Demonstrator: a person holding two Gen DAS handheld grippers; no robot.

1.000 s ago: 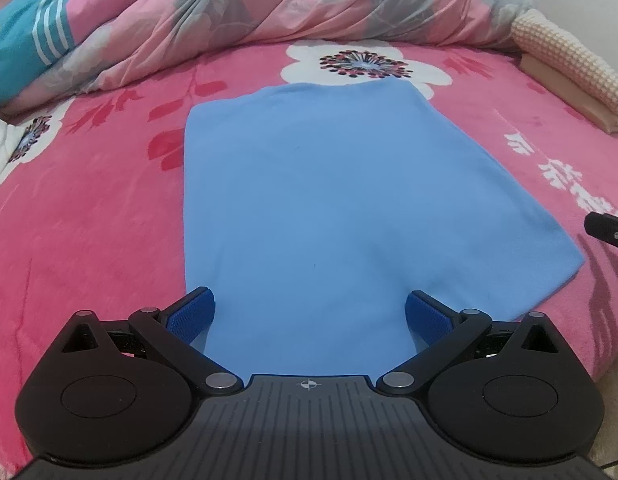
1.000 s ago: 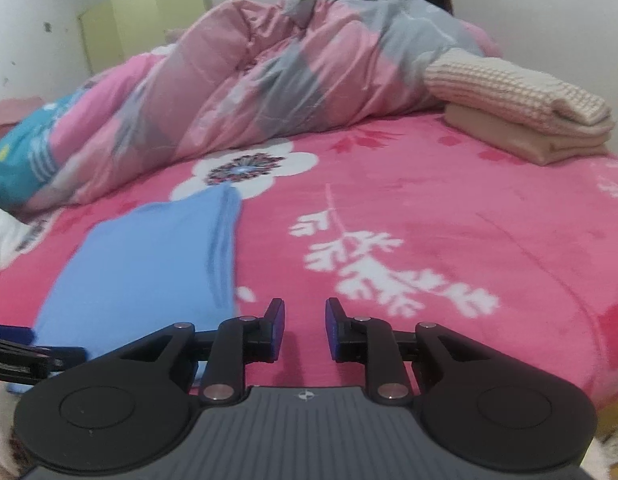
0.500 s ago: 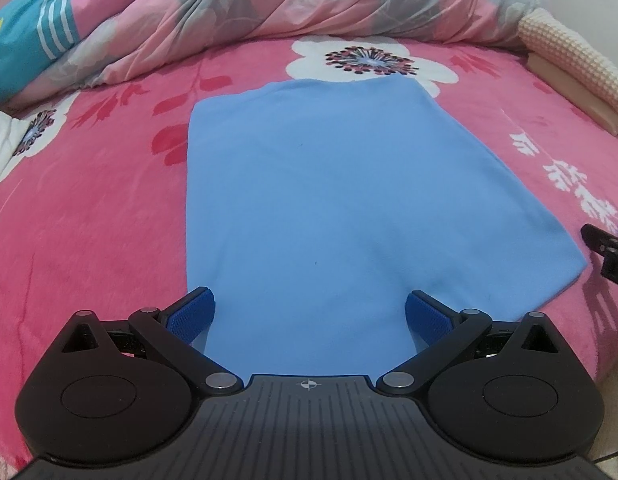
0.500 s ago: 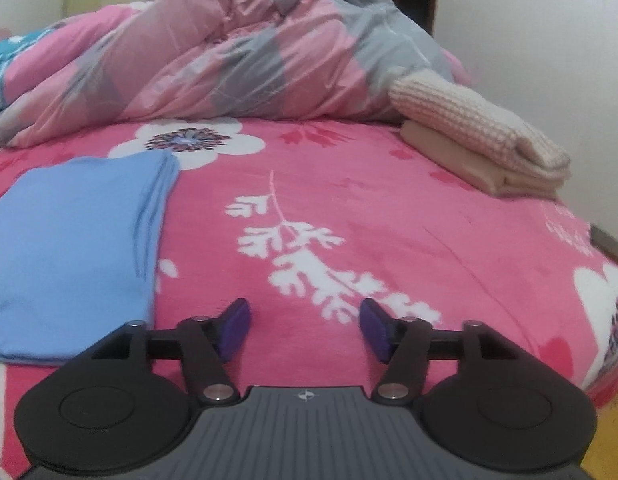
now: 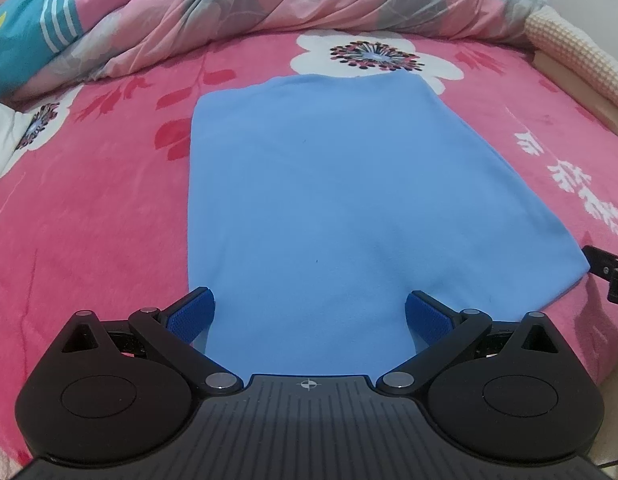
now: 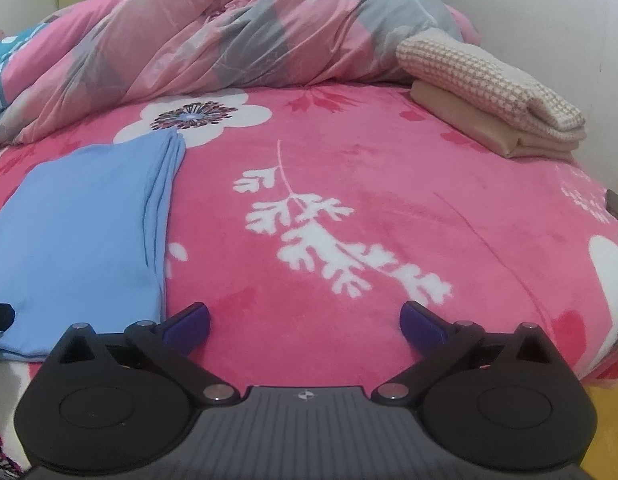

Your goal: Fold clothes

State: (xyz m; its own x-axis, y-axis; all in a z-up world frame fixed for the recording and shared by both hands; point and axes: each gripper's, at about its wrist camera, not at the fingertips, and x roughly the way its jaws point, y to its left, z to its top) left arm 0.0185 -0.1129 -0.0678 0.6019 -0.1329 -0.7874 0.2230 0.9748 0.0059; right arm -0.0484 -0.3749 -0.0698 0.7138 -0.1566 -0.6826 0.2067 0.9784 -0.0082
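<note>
A light blue garment (image 5: 329,200) lies folded flat into a long rectangle on the pink flowered bedspread (image 5: 89,220). My left gripper (image 5: 309,316) hovers open over its near edge, blue pads wide apart and not pressing the cloth. In the right wrist view the same blue garment (image 6: 81,232) lies at the left, its stacked folded edges showing along its right side. My right gripper (image 6: 305,320) is over bare bedspread (image 6: 389,200) just right of the garment, its jaws opening wide with nothing between them. Part of the right gripper (image 5: 609,276) shows at the left view's right edge.
A crumpled pink, grey and teal quilt (image 6: 229,32) is heaped across the back of the bed. A folded waffle-knit cream cloth on a beige one (image 6: 493,92) sits at the back right by the wall. The bed's front edge and yellow floor (image 6: 605,432) lie near right.
The right gripper's jaws have spread from nearly shut to wide apart, and its view has swung a little. The left gripper and the blue garment have stayed put.
</note>
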